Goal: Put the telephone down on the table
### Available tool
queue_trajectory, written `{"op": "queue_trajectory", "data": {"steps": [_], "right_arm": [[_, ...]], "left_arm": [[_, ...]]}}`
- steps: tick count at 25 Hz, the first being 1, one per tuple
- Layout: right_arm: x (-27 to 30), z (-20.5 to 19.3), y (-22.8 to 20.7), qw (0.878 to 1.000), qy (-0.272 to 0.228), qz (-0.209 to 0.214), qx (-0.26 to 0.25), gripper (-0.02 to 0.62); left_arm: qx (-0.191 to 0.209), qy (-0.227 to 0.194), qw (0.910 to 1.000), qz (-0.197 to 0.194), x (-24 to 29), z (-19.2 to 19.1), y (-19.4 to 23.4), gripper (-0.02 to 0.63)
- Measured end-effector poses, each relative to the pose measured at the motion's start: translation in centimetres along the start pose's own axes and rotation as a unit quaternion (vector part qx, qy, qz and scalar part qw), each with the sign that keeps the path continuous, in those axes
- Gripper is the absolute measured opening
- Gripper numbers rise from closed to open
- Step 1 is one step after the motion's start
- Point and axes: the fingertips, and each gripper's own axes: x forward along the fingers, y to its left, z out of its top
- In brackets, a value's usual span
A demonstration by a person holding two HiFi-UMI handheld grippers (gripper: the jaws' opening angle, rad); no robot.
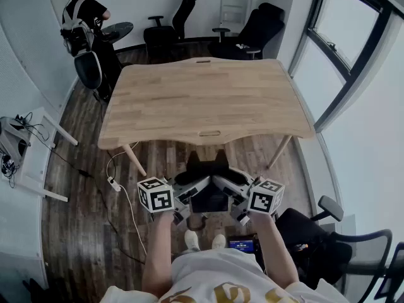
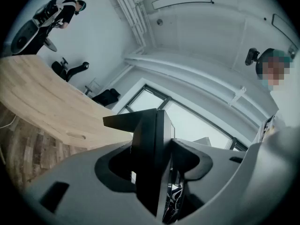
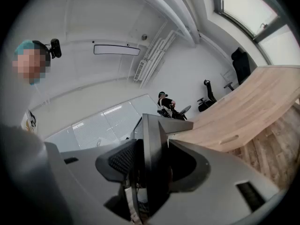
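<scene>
Where the telephone hangs: the black telephone [image 1: 209, 196] is in the air in front of the person's lap, above the wooden floor [image 1: 88, 232]. It is short of the counter [image 1: 208, 100] and not touching it.
Left gripper: the left gripper [image 1: 189, 193] is clamped on the telephone's left side, its jaws held wide by the dark slab that fills the gap between them.
Right gripper: the right gripper [image 1: 229, 193] holds the opposite side the same way, jaws wide and pressed on the body.
Risk, the grip: the load rests on two separate hands. If one pulls away or loosens ahead of the other, the telephone would likely twist out and fall to the floor.
Risk, the approach: the counter's near edge lies between the telephone and the bare top. Carried too low, the telephone could strike that edge.
Risk, the set-down: letting go before the base sits flat on the counter would probably make it drop or tip.
Beyond: another person [image 1: 85, 11] and office chairs [image 1: 170, 27] are at the back of the room, well apart from the path.
</scene>
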Motion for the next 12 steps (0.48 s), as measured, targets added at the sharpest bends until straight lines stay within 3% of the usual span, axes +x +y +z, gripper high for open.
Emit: {"op": "queue_trajectory", "data": {"steps": [12], "right_arm": [[-0.31,-0.53,0.32,1.000,0.012,0.014,0.006,0.204]], "left_arm": [[0.004,0.004,0.9999,0.012,-0.26,-0.60,-0.38,0.229]]}}
